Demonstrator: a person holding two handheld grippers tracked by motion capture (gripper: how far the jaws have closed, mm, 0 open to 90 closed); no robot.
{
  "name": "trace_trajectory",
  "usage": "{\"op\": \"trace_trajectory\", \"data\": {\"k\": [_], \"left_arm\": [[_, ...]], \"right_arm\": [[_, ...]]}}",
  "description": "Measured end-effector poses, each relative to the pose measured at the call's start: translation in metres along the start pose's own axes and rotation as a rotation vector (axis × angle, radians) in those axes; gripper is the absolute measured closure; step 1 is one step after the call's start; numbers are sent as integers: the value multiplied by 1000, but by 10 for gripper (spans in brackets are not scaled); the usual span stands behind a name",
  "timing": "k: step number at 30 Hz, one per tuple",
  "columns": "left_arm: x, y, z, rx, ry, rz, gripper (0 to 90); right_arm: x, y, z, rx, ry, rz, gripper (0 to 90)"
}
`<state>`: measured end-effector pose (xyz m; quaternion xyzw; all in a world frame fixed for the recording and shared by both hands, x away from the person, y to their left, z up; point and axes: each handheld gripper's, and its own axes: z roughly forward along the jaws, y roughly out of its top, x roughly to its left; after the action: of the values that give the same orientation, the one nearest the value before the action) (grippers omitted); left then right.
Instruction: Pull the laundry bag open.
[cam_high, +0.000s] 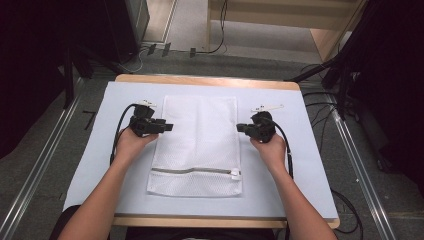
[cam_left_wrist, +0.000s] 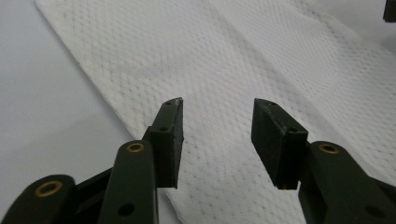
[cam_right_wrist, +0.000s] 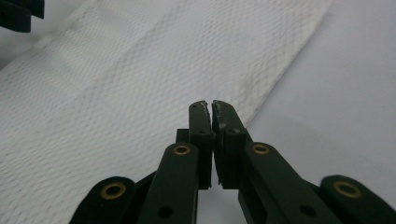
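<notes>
White mesh bag (cam_high: 196, 145) flat on pale table mat (cam_high: 90, 150), grey carpet floor (cam_high: 45, 150).

Both forearms cut off by the near edge of the high view, elbows & up gone. Left gripper (cam_high: 167, 127) & right gripper (cam_high: 241, 127) too small from up there to read the jaws. Their hands cover most of each gripper body. Mesh bag (cam_high: 196, 145): contents can't be told, weave too fine to make out from above. Zipper pull (cam_high: 234, 173) just a tiny white blob at the bag's near right. Left gripper view: bag (cam_left_wrist: 243, 60) runs off the pic on the far & right sides; other gripper only a dark corner at top right. Right gripper view: bag (cam_right_wrist: 116, 93) cut off at left.
</notes>
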<state>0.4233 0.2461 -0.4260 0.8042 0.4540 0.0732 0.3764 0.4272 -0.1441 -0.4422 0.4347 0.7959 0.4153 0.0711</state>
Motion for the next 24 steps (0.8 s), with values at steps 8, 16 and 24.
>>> {"op": "trace_trajectory", "data": {"k": [8, 16, 24], "left_arm": [[-8, 0, -7, -8, -17, 10, 494], [-17, 1, -14, -4, -37, 26, 482], [-37, -1, -21, 4, -76, 49, 461]], "right_arm": [[16, -18, -1, 26, 26, -48, 892], [31, -31, -10, 26, 51, -76, 892], [39, -42, -24, 45, 73, -67, 892]]}}
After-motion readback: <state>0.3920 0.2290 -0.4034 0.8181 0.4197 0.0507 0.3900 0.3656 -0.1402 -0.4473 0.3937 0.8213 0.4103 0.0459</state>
